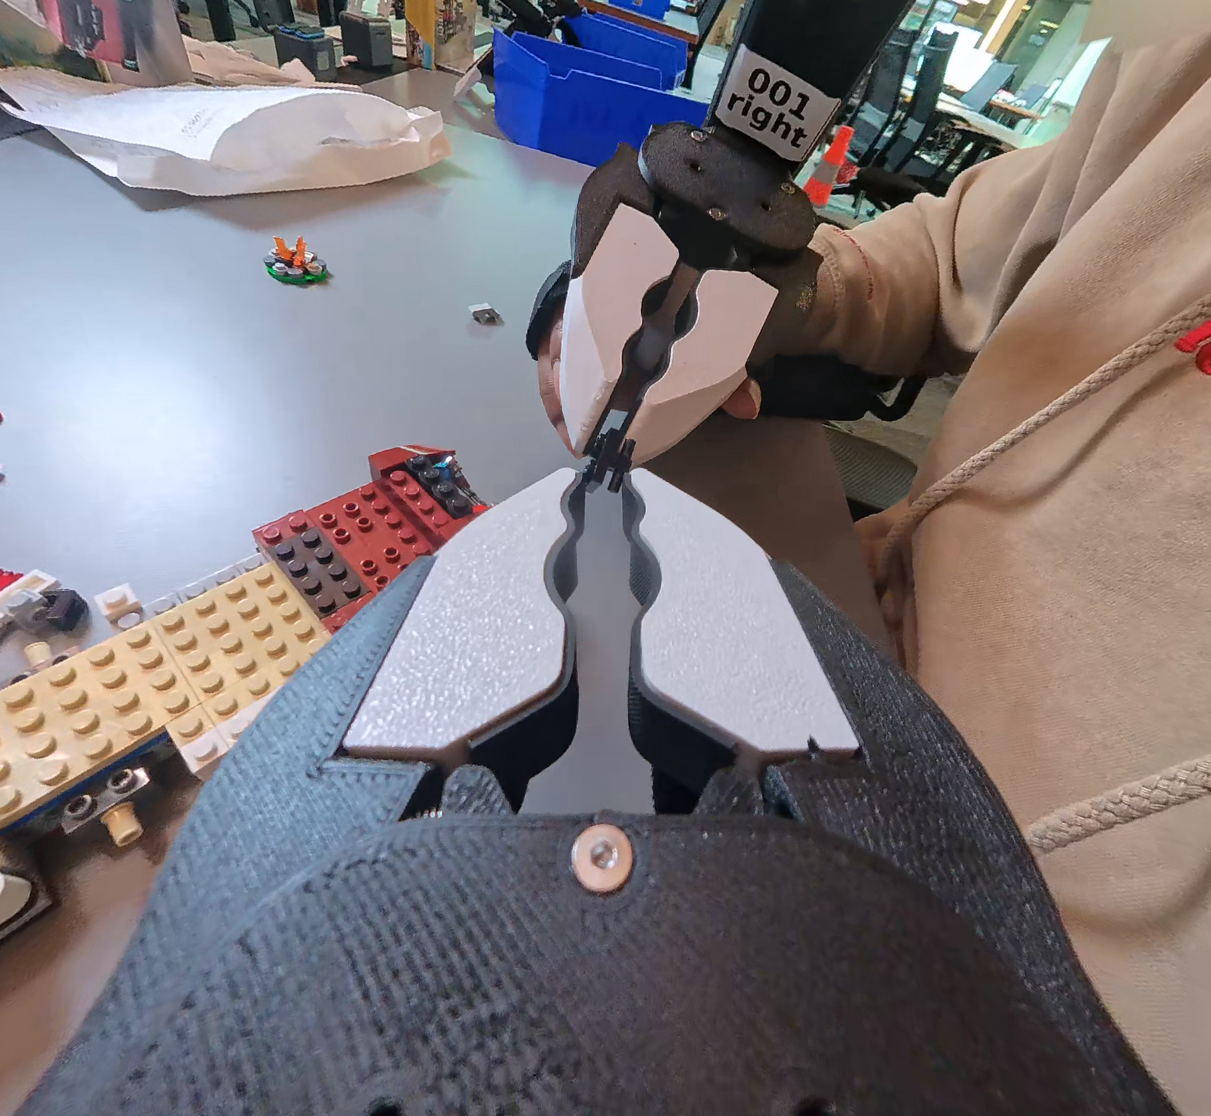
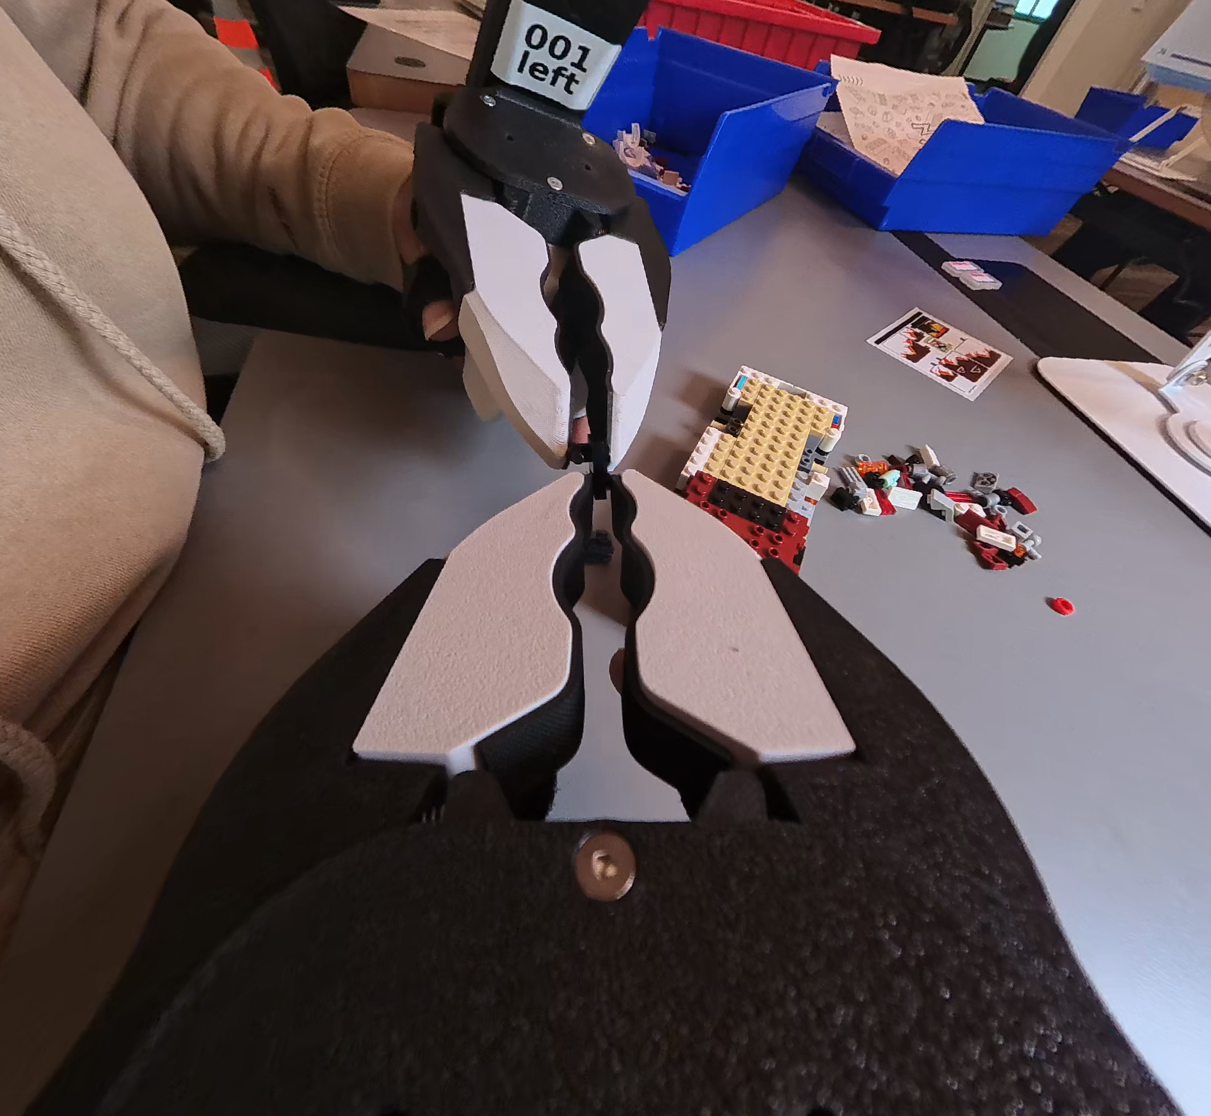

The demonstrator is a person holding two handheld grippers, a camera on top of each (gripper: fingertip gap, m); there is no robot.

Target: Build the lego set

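My left gripper point(image 1: 601, 481) and my right gripper point(image 2: 597, 488) point tip to tip above the table. Both pinch one small black plastic brick piece point(image 1: 609, 462). Gloved hands in tan sleeves hold them.

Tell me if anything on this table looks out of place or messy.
Mostly normal building clutter. A heap of loose small bricks lies scattered beside the tan and dark red brick model, one tiny red round piece sits apart from the heap, and a crumpled white paper bag sprawls on the grey table.

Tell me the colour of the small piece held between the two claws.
Black; clearest in the left wrist view.
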